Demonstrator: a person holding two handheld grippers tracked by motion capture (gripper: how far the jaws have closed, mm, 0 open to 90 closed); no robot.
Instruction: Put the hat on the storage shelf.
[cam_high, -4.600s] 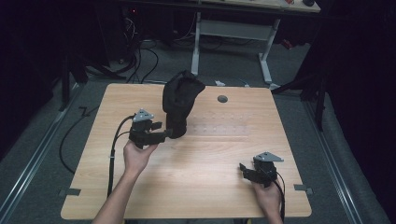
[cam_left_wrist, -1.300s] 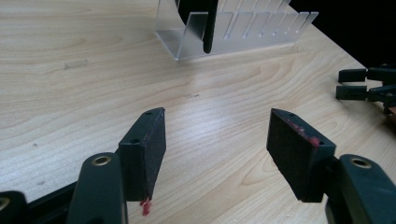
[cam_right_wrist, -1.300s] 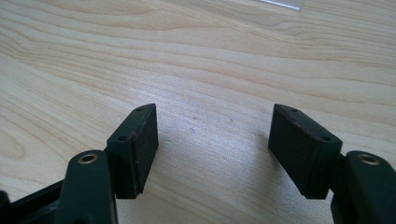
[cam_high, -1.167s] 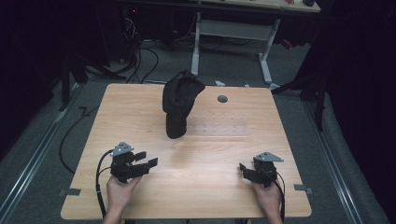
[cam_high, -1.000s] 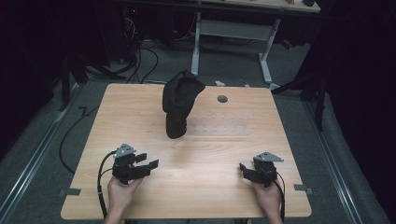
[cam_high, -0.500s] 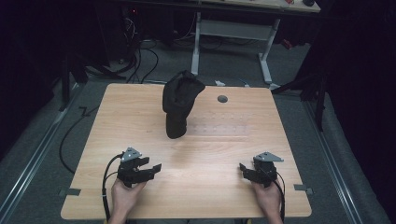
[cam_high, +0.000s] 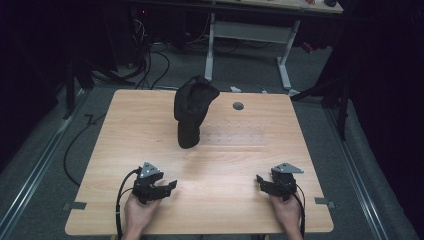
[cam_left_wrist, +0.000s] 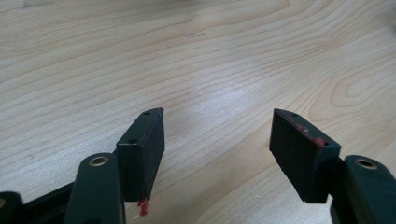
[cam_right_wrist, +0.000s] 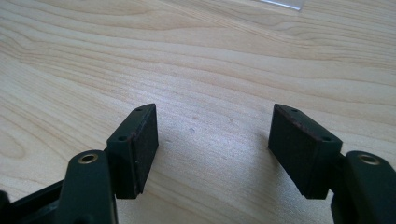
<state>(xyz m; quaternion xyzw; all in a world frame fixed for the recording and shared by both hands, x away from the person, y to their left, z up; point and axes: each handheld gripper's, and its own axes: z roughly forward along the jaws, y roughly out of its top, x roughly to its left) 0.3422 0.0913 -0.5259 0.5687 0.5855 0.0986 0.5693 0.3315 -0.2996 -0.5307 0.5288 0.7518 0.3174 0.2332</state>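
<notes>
In the high view, a black cloth object (cam_high: 192, 112), bunched and standing upright, sits in the upper middle of the frame on the light wooden worktop (cam_high: 240, 155), just left of a small round hole (cam_high: 238, 106) in the board. Both grippers rest low in the frame, well apart from it and from each other. The left gripper (cam_high: 167, 186) lies at the lower left, held in the person's left hand (cam_high: 137, 212), its cable (cam_high: 120, 200) looping beside it. Its jaws stand wide apart with nothing between them; in the left gripper view only bare wood grain lies under the pads (cam_left_wrist: 149, 149). The right gripper (cam_high: 261, 181) lies at the lower right in the right hand (cam_high: 286, 210), its jaws likewise spread wide over bare wood and holding nothing, as the right gripper view shows.
</notes>
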